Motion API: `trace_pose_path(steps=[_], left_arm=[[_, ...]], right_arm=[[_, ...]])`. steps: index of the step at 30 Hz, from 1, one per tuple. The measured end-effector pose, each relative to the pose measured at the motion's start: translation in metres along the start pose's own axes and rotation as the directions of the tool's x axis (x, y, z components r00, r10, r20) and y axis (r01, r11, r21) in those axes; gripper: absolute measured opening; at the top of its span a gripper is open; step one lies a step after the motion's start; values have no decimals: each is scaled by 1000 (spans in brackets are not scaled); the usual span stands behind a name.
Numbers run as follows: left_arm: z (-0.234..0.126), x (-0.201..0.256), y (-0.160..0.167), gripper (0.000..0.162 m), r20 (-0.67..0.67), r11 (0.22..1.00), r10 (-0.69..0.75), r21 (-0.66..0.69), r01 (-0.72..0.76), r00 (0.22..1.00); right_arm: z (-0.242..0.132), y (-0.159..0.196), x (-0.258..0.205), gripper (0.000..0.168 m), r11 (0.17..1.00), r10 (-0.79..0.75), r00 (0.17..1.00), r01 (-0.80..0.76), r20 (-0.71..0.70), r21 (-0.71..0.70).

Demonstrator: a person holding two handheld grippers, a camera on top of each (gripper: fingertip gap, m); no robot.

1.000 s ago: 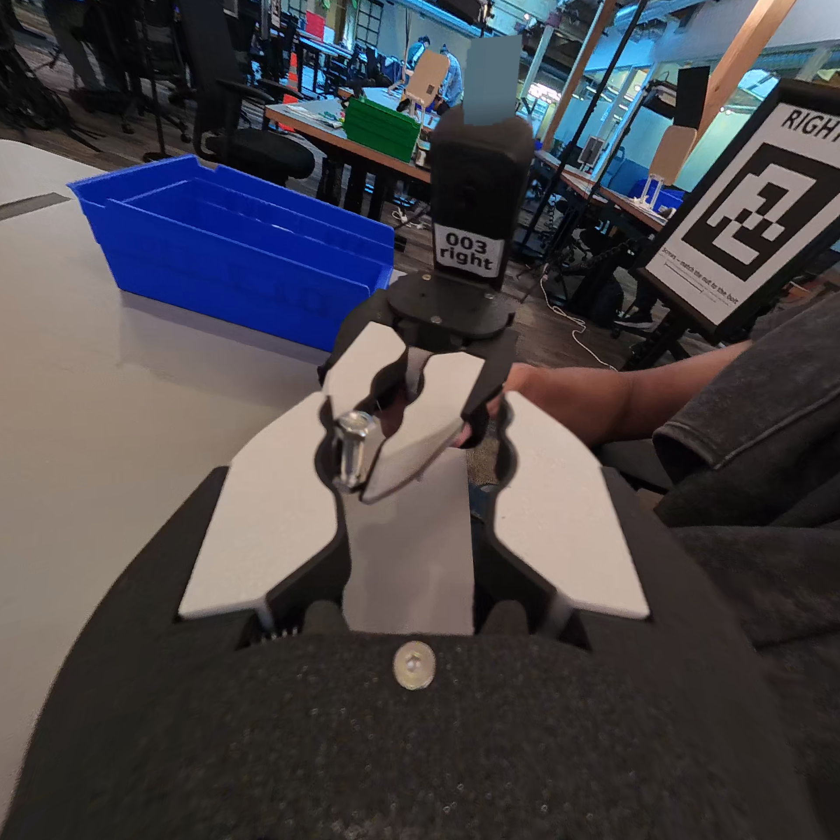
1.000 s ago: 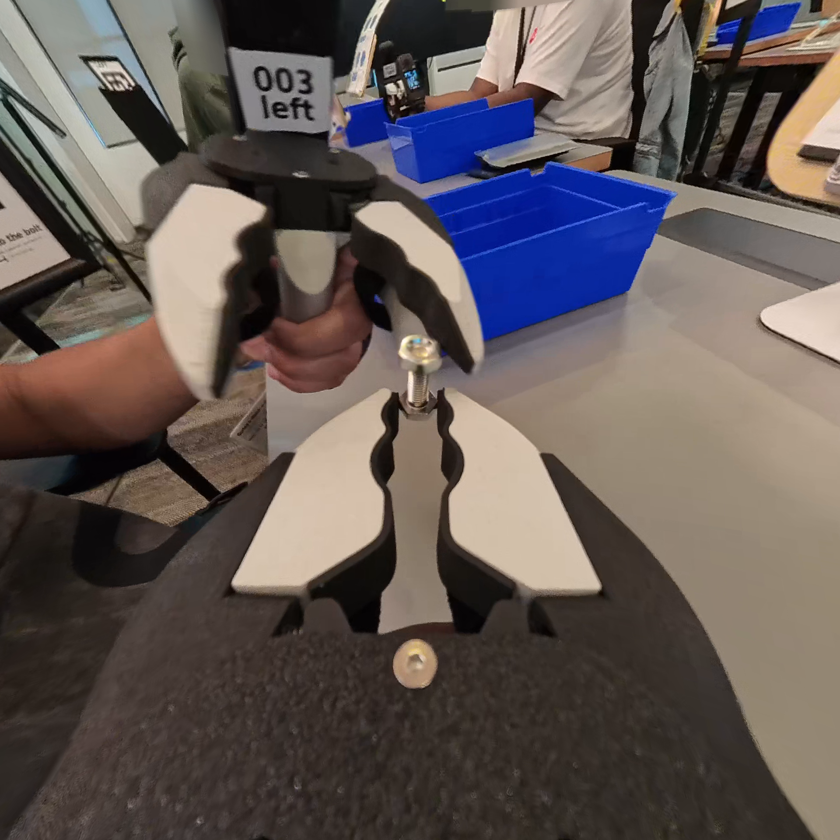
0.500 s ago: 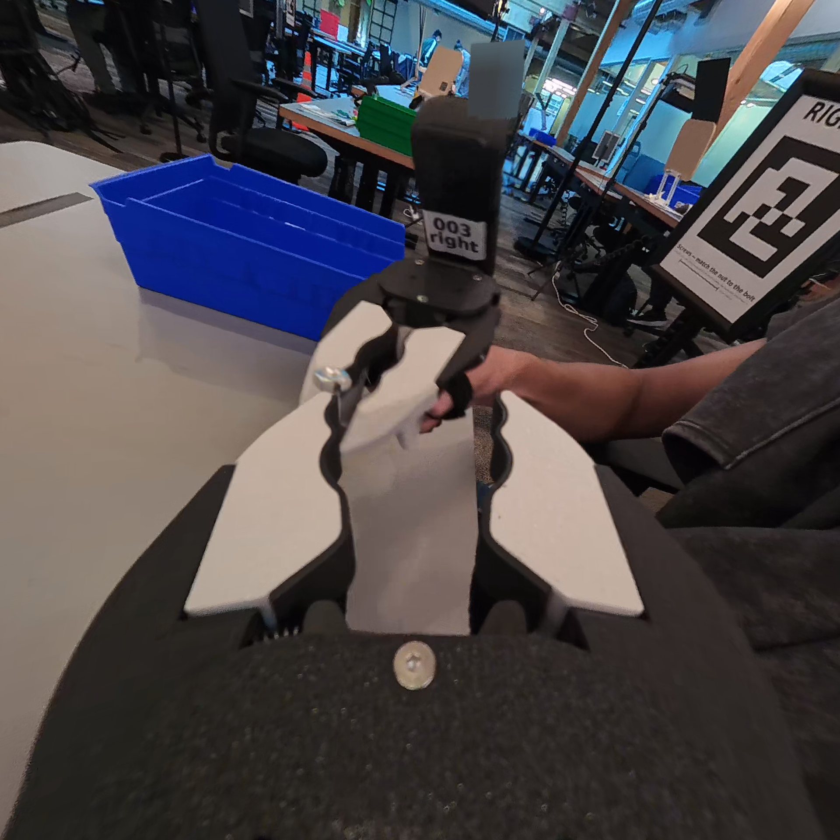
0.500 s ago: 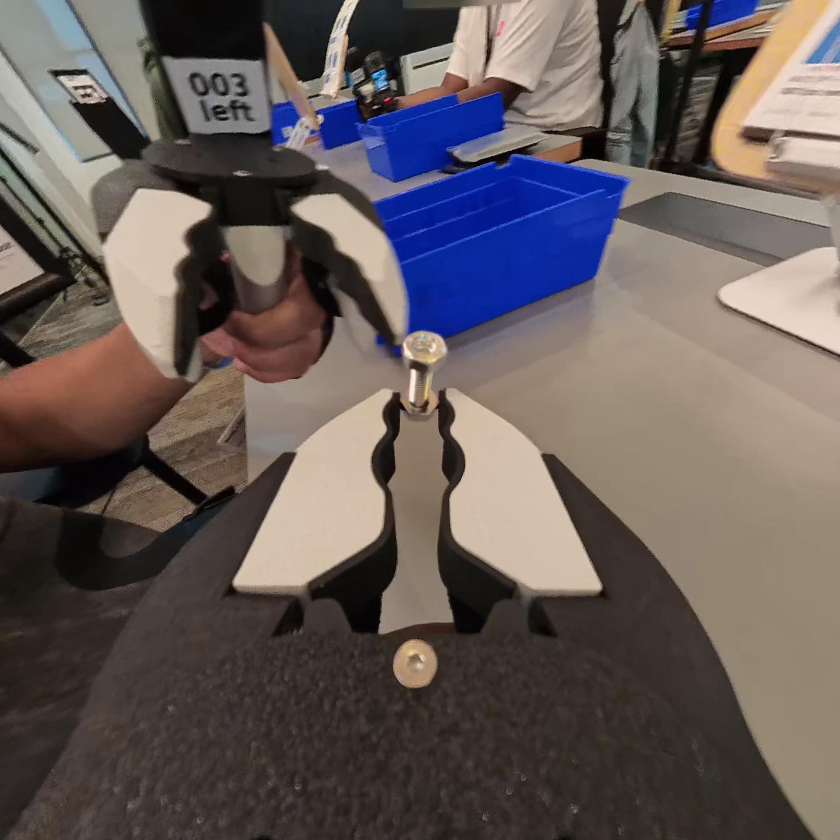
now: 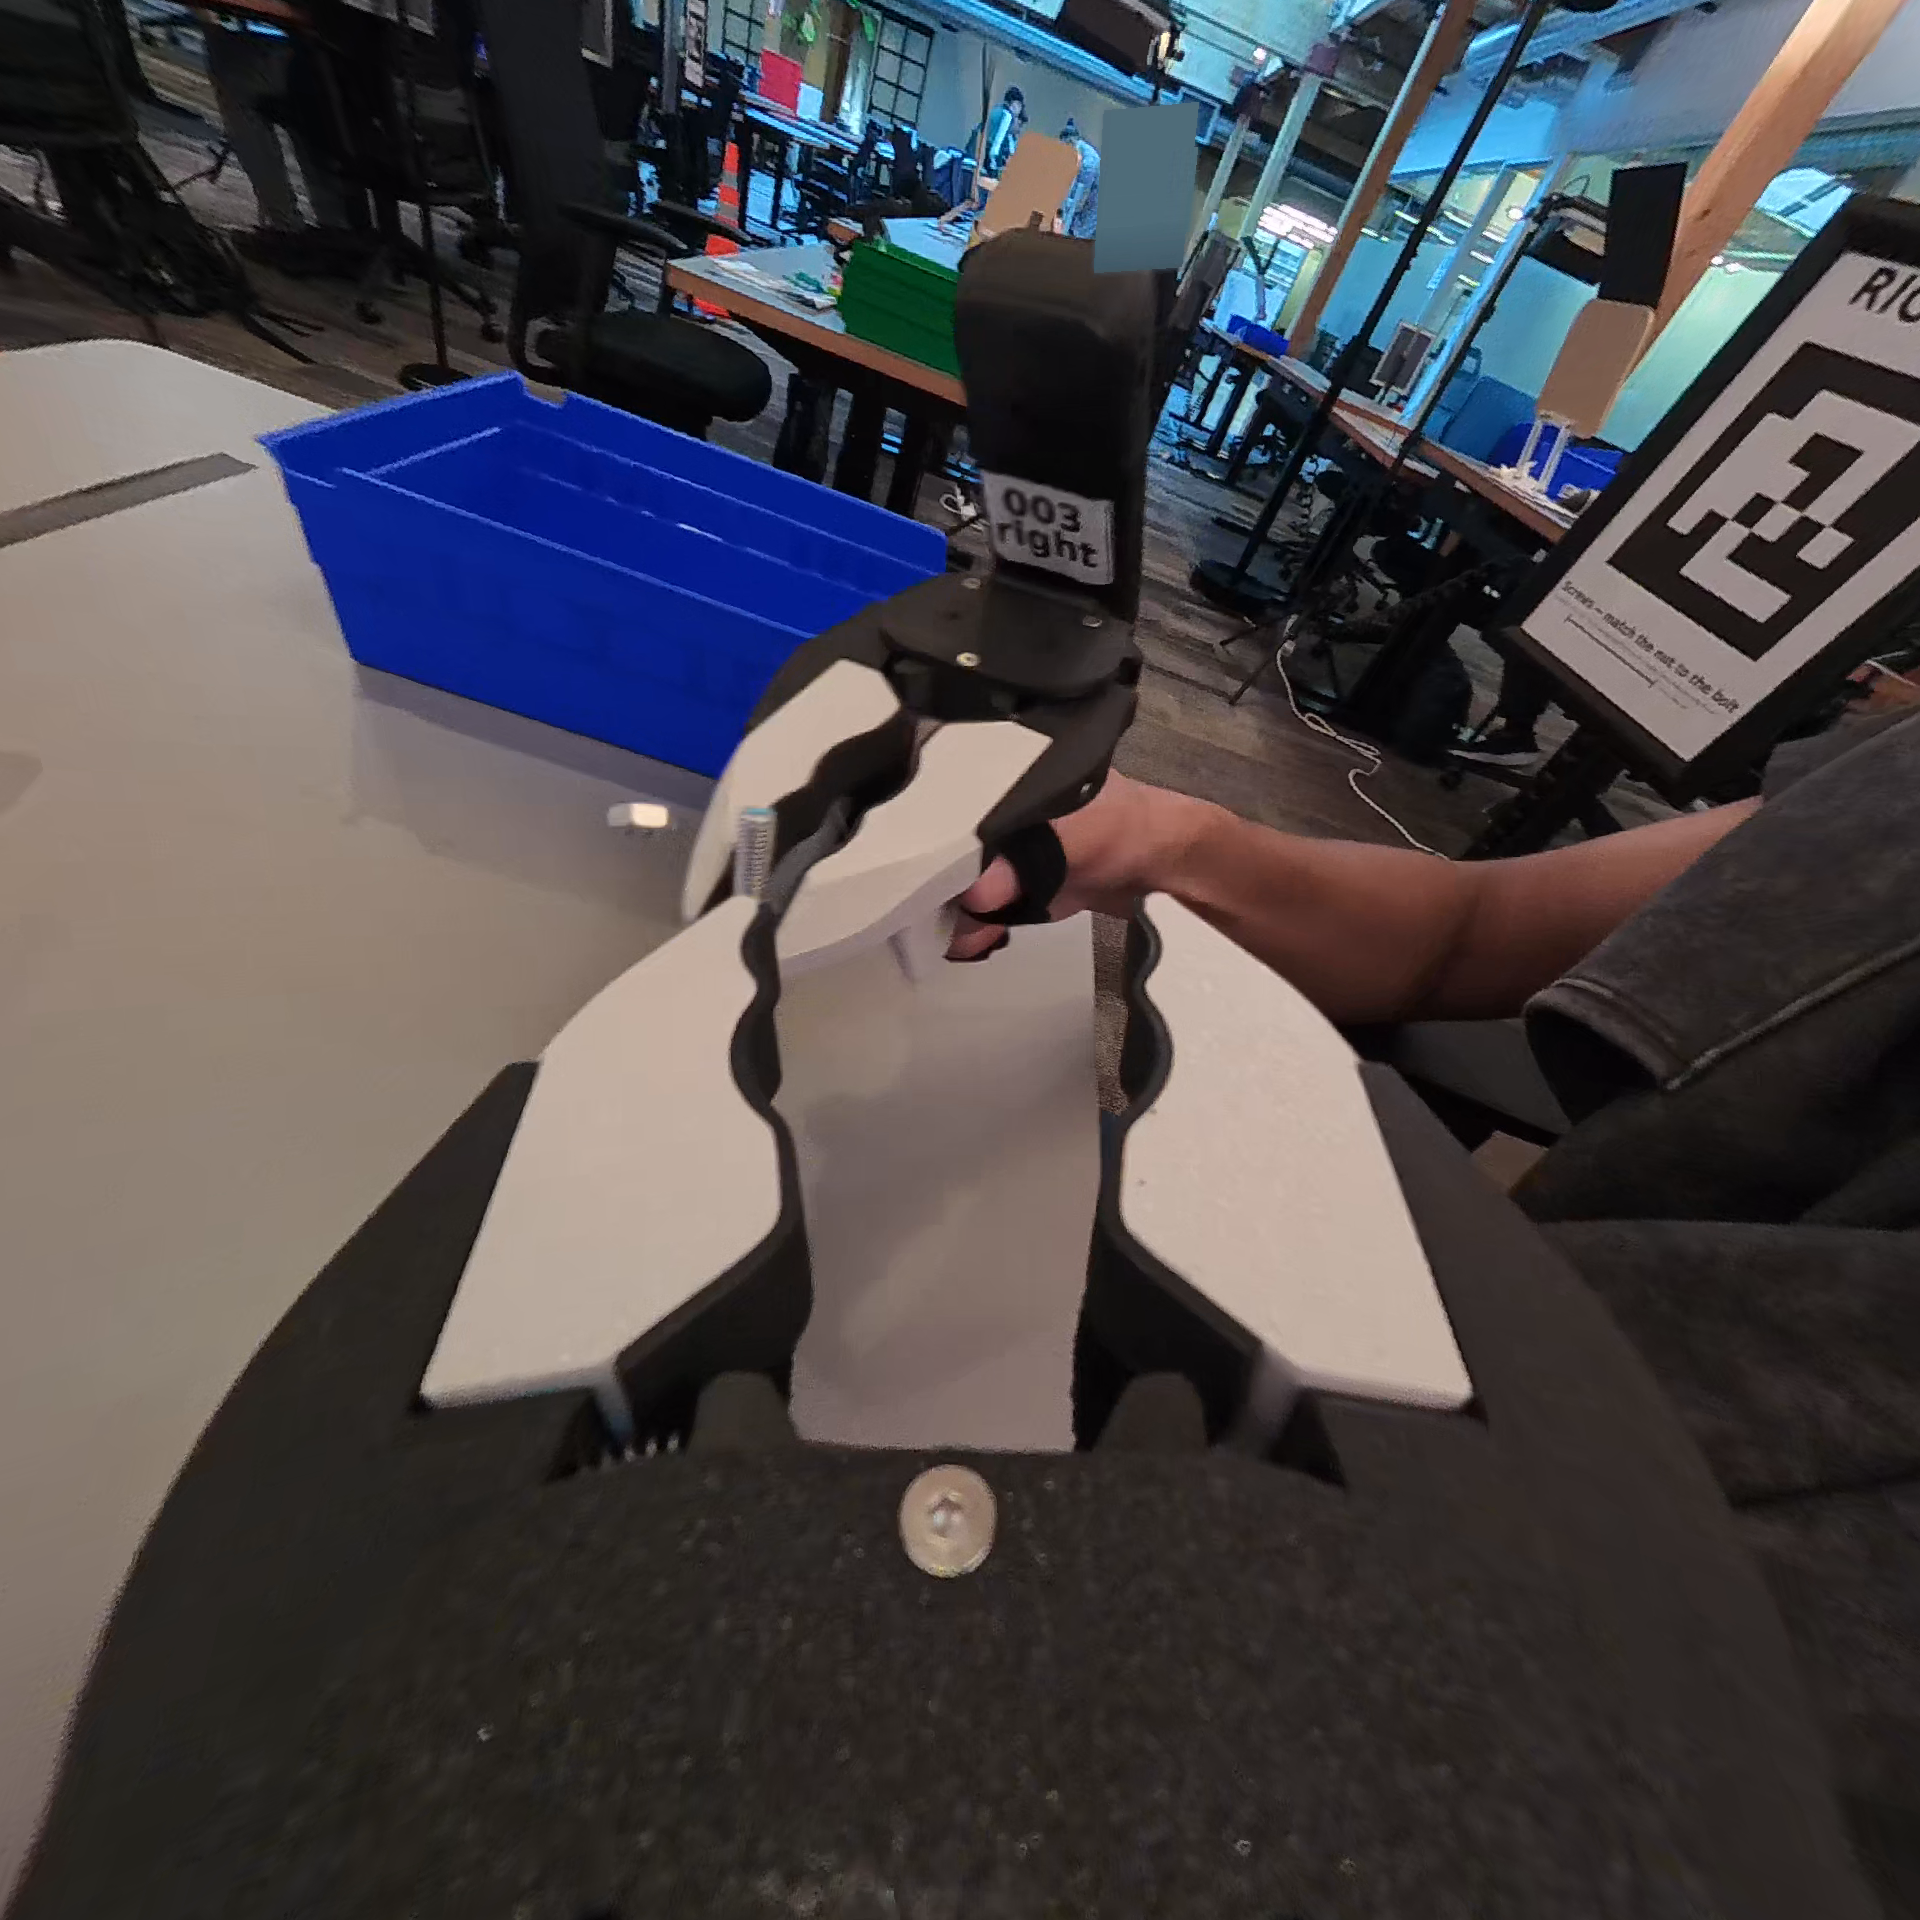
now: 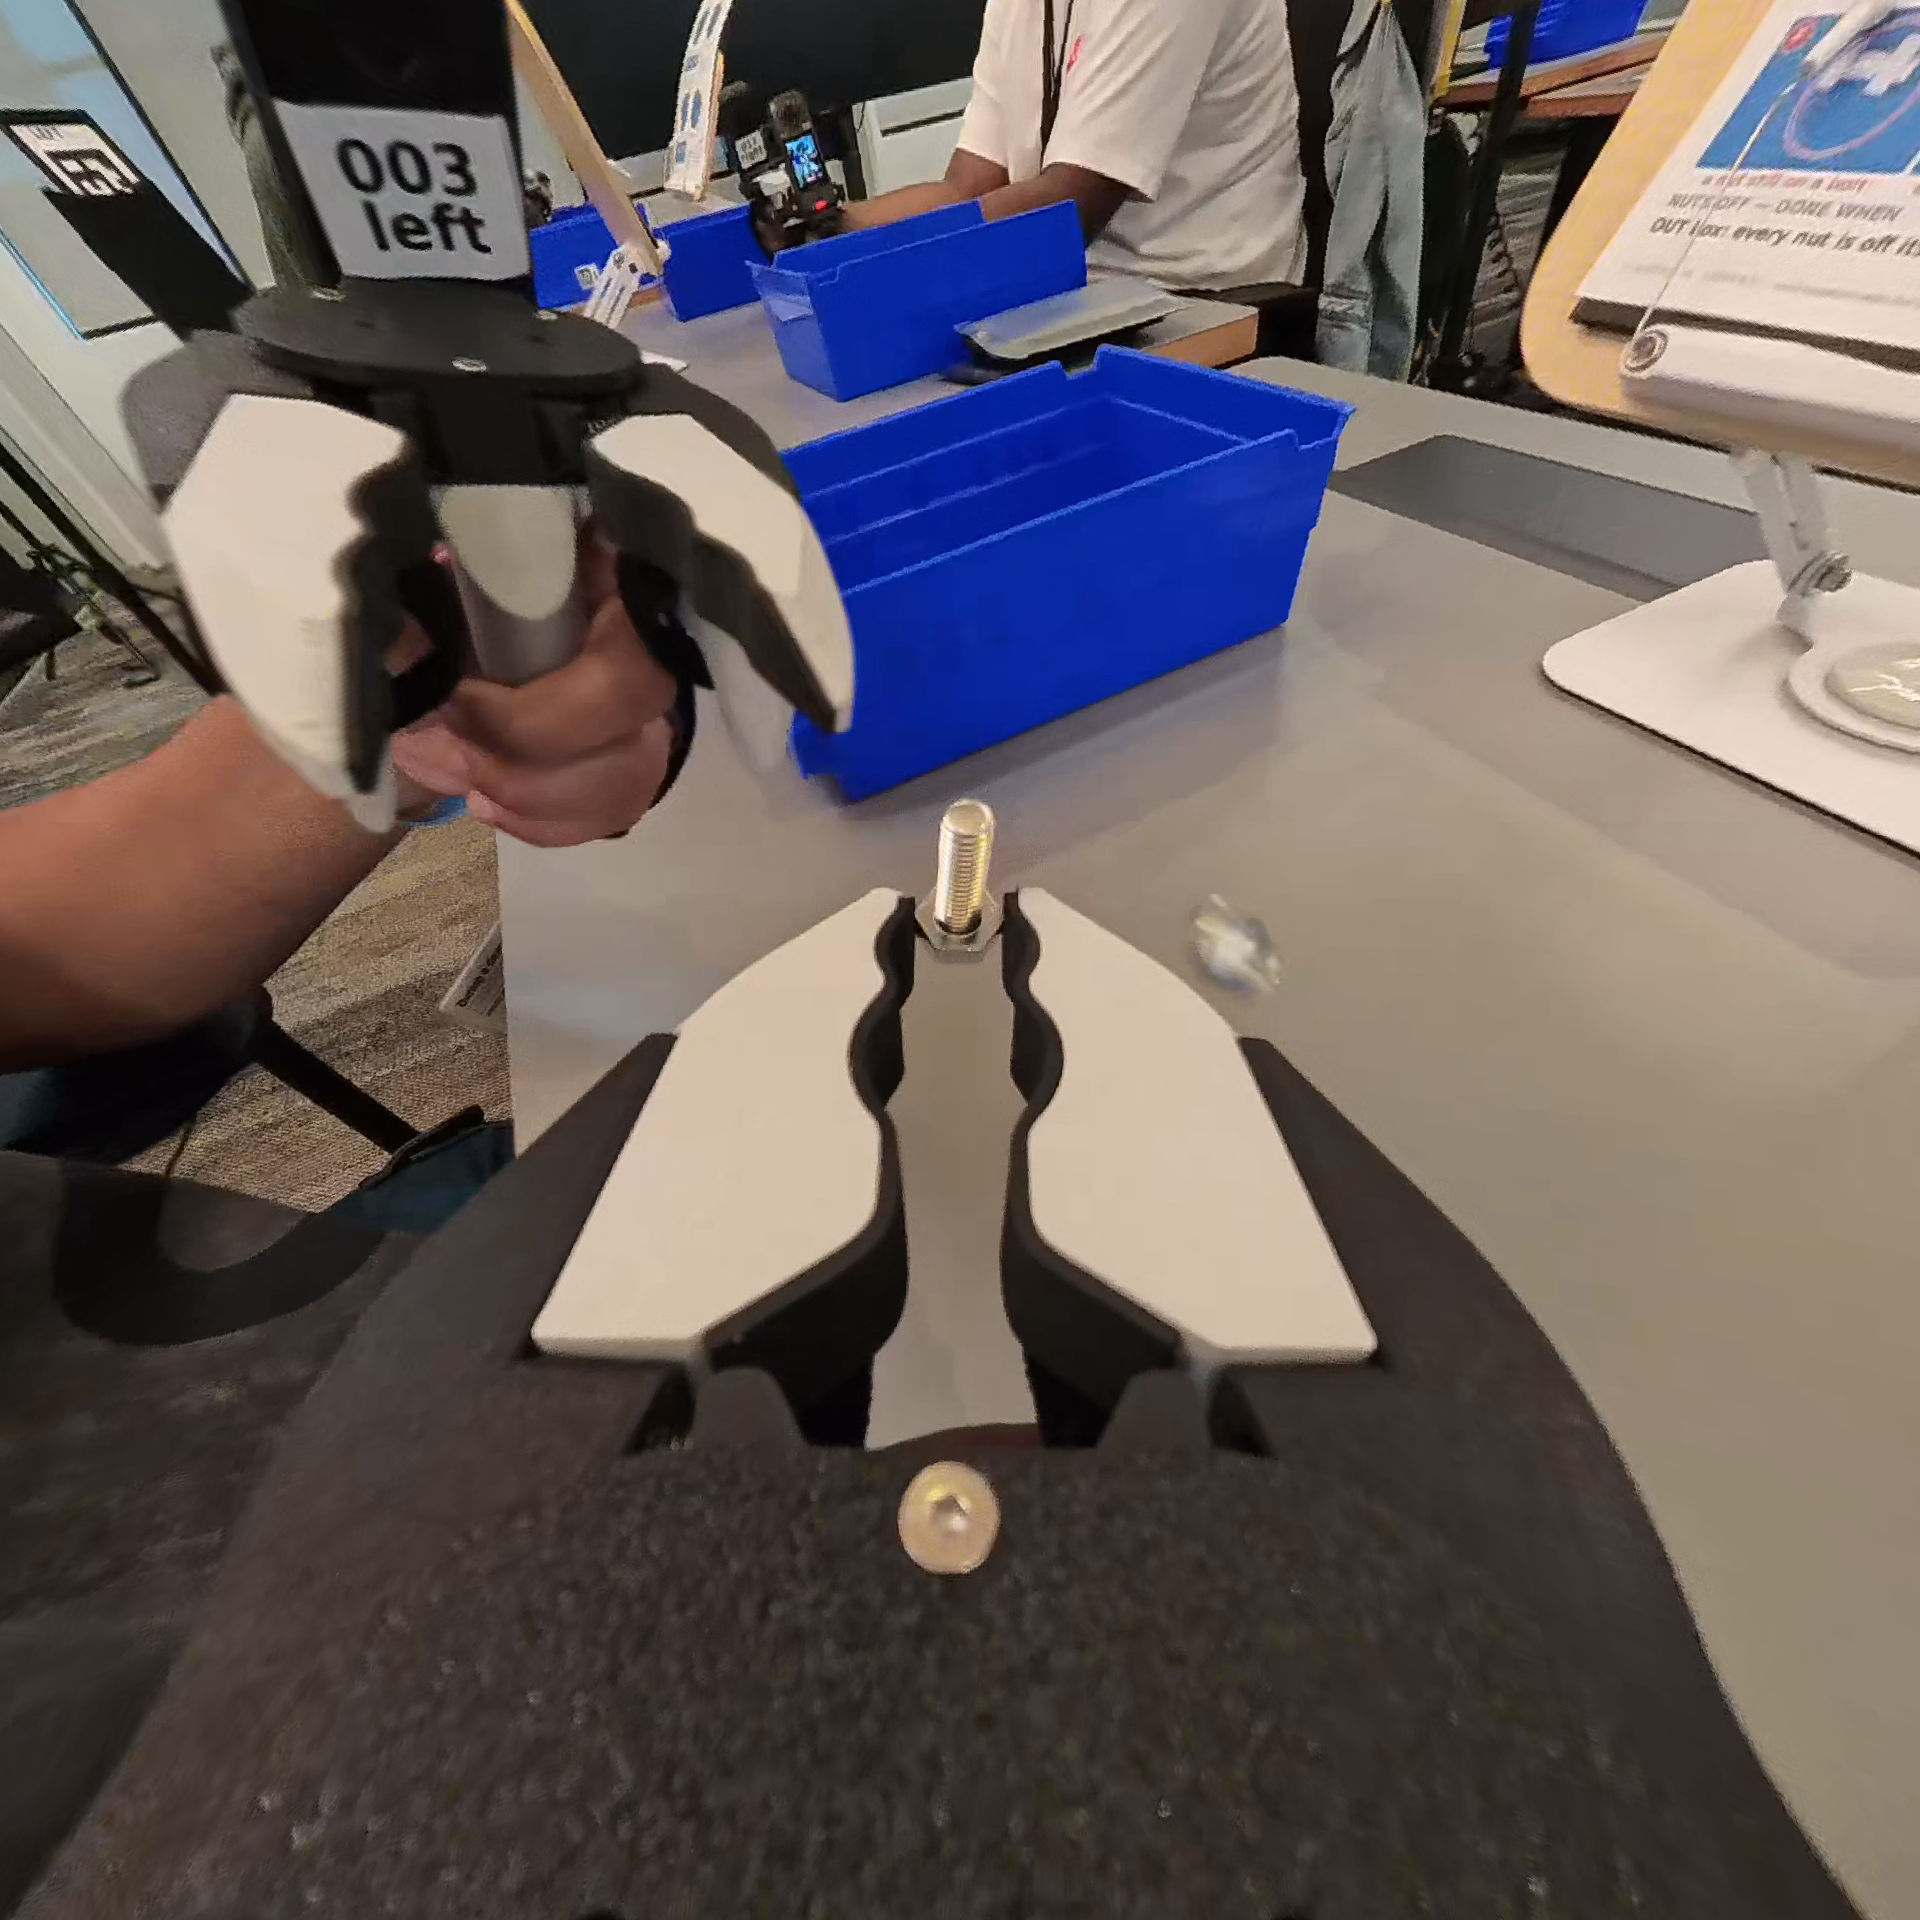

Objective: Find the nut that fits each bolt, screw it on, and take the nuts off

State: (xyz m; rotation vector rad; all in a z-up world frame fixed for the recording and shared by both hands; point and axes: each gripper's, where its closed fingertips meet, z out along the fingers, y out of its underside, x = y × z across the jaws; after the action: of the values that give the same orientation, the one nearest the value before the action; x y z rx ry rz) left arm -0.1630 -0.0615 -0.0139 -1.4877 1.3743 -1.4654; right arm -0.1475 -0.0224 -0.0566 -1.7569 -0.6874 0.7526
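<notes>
Bolt (image 6: 962,868) and nut (image 6: 958,935) are held as one piece in the right tongs (image 6: 958,940), above the worktop (image 6: 1455,1039) and just inside its side edge, the one the left arm reaches over. The tongs are narrowed onto the nut's flats. The threaded shank stands up and forward out of the nut, away from the tong tips, with its long axis close to upright in the right wrist view. The bolt's head is hidden behind the fingers, so I cannot tell how far the nut sits along the thread.

The left tongs (image 6: 582,748) are spread wide, holding and touching nothing. They hang beyond that side edge, up and to the left of the shank's free end and clearly apart from it. In the left wrist view, the left tongs (image 5: 935,925) face the right tongs (image 5: 774,894) tip to tip, and the bolt (image 5: 753,852) shows at the left-hand fingertip.

My reading is that the left tongs are the free pair and must come across to the bare thread, closing square to the shank's axis, before nut and bolt can be turned against each other.

A blue bin (image 6: 1039,582) sits along the same edge farther back. A small shiny piece (image 6: 1231,951), too blurred to identify, lies on the worktop just right of the right tongs.
</notes>
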Motion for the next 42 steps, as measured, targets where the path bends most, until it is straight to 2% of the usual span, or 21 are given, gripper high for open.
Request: trace_pose_path(steps=[6,13,17,20,24,30,32,35,38,40,42], left_arm=[[5,-6,6,65,28,999,10,-31,-9,1000],[-5,-18,5,66,73,1000,-16,-21,18,997],[-15,-41,4,64,206,1000,-28,-4,29,978],[-21,-56,8,63,282,999,-51,6,51,958],[-17,-54,11,63,230,995,-102,2,104,968],[-17,-54,13,62,259,997,-60,-37,72,964],[-19,-57,16,61,283,996,-63,-49,80,957],[-25,-62,24,61,321,993,-55,-82,85,945],[-38,-66,43,62,372,989,-37,-118,87,928],[-46,-68,60,61,407,989,-25,-122,82,913],[-51,-68,73,60,441,992,-2,-113,58,898]], right_arm=[[22,5,-37,16,994,-92,994,96,59,-57],[28,35,-11,16,999,2,1000,-1,27,-45],[28,25,-12,16,1000,13,1000,-14,23,21],[31,28,-17,16,1000,10,999,-10,32,16],[34,30,-19,16,1000,10,999,-10,37,3],[34,31,-17,16,1000,10,1000,-10,26,-15],[27,29,-8,16,999,-11,1000,10,-18,-48],[-18,0,21,16,991,-70,987,51,-147,-126],[-107,-36,65,16,977,-104,938,34,-330,-212],[-166,-40,108,16,951,-148,867,-7,-477,-308],[-212,-28,155,16,911,-166,799,-100,-578,-399]])
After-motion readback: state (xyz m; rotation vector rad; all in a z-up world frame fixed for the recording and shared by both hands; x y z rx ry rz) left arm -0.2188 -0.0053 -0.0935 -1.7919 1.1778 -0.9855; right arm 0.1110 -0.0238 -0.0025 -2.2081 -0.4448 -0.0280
